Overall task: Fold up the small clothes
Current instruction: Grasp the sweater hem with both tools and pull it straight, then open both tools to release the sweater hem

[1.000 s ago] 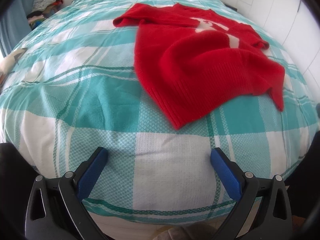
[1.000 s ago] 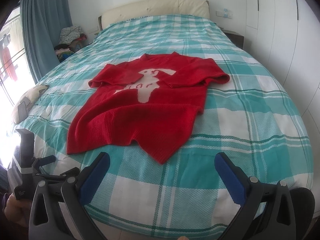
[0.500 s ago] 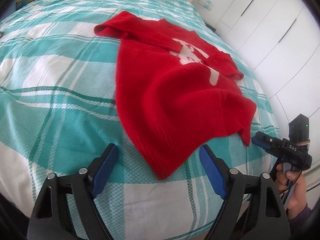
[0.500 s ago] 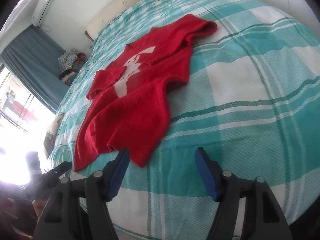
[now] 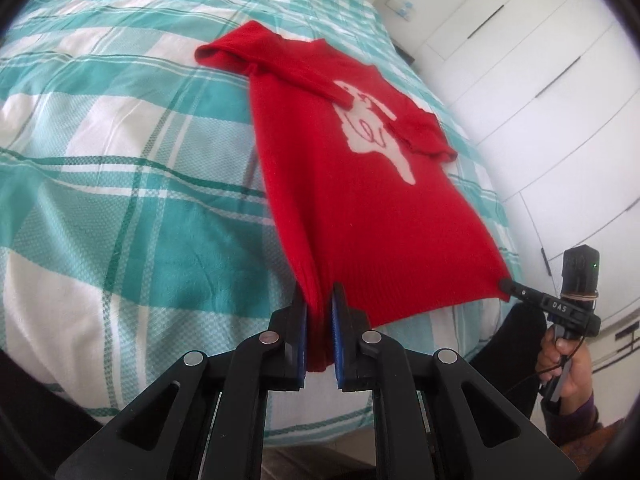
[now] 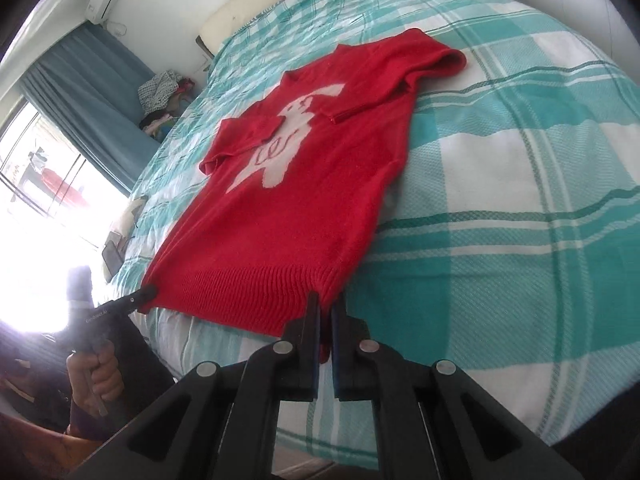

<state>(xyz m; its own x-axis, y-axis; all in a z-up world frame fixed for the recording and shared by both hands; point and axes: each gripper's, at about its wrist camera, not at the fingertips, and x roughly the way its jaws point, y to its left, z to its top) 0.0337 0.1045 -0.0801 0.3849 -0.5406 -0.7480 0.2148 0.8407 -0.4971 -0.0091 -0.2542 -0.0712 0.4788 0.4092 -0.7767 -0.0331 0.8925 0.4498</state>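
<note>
A small red knit sweater (image 5: 360,200) with a white dog figure lies face up on the bed, both sleeves folded in over its chest. It also shows in the right wrist view (image 6: 296,208). My left gripper (image 5: 319,300) is shut on the sweater's bottom left hem corner. My right gripper (image 6: 326,304) is shut on the bottom right hem corner. The hem is stretched straight between the two grippers at the bed's front edge. Each gripper shows in the other's view: the right gripper (image 5: 506,285) and the left gripper (image 6: 146,292).
The bed has a teal and white plaid cover (image 5: 120,160). White wardrobe doors (image 5: 540,60) stand to the right. A blue curtain (image 6: 92,92), a bright window and a pile of clothes (image 6: 164,96) are on the left side. A cream headboard (image 6: 256,8) is at the far end.
Both grippers have moved in to the hem and shut on its two corners. The crumpled lower part of the sweater is now pulled flat and straight.
</note>
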